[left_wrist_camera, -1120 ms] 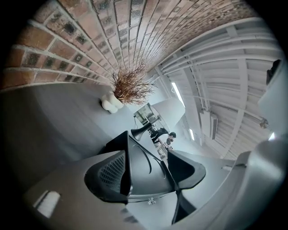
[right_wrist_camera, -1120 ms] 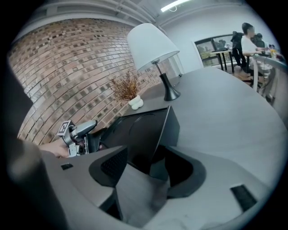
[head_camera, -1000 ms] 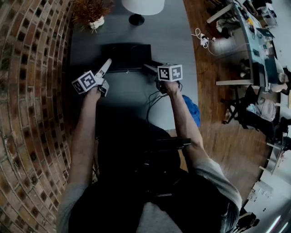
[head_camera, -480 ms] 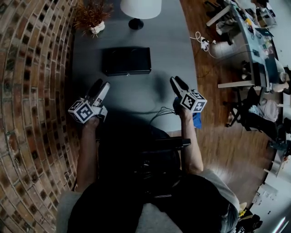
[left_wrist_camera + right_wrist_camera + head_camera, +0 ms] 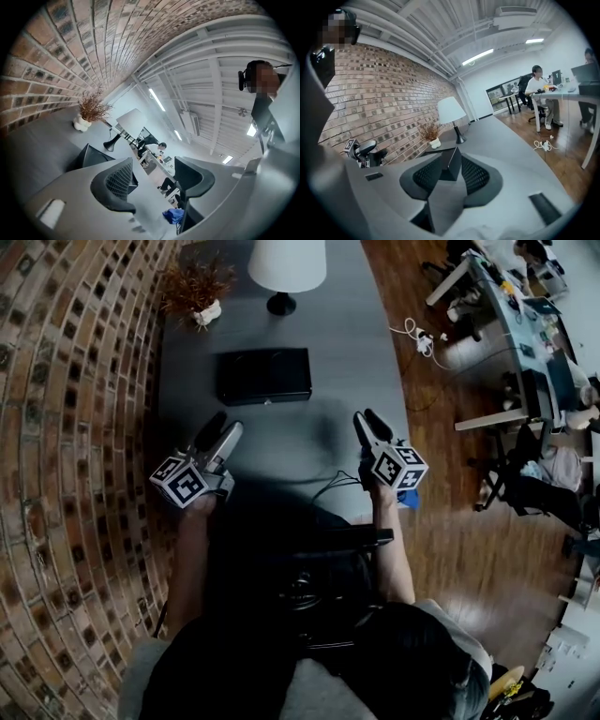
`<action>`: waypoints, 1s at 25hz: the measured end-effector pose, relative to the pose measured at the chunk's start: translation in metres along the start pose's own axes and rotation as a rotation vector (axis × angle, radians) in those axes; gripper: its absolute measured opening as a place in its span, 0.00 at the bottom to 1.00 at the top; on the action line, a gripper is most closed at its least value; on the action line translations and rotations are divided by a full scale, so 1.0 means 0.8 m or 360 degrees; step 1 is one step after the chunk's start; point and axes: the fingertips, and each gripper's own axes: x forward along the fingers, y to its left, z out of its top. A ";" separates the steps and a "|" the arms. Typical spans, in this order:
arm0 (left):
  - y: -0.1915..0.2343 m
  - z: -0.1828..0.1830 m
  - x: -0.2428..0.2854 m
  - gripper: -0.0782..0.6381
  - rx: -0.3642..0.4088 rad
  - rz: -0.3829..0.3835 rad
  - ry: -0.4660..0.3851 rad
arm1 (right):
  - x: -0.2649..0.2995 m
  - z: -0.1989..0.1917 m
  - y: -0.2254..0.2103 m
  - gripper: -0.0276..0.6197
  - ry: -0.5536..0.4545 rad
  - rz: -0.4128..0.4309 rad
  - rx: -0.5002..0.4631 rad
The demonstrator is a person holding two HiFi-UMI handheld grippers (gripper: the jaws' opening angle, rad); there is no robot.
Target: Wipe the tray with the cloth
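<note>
My left tongs (image 5: 223,427) hang over the near left of the table (image 5: 347,352), jaws spread wide with nothing between them, pointing towards the far end. Ahead, in the middle of the table and well apart from both tools, sits the black tray (image 5: 265,374). My right tongs (image 5: 366,418) hang over the near right. Their jaws have just been closing and now stand narrow with a slim gap, through which I see only the tray far beyond, so they grip nothing. The blue cloth (image 5: 407,499) lies at the near right edge of the table, just on the near side of my right tongs and mostly hidden behind them, in neither tool. So I judge the wiping has not begun: the cloth has to be picked up, carried to the tray and rubbed over it. As for containers, the white pot (image 5: 204,313) at the far left holds a dry, rust-coloured plant (image 5: 197,282). The tray looks bare inside, though it is too dark to tell whether it is dirty.
</note>
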 end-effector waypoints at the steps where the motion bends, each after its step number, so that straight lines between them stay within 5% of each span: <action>1: -0.003 -0.001 0.001 0.50 0.0000 -0.0008 0.0001 | 0.001 -0.001 0.000 0.26 -0.0002 0.0000 -0.0004; 25: 0.004 -0.036 -0.013 0.49 -0.0096 0.0061 0.0074 | 0.009 -0.064 0.036 0.26 0.0241 0.0070 -0.0033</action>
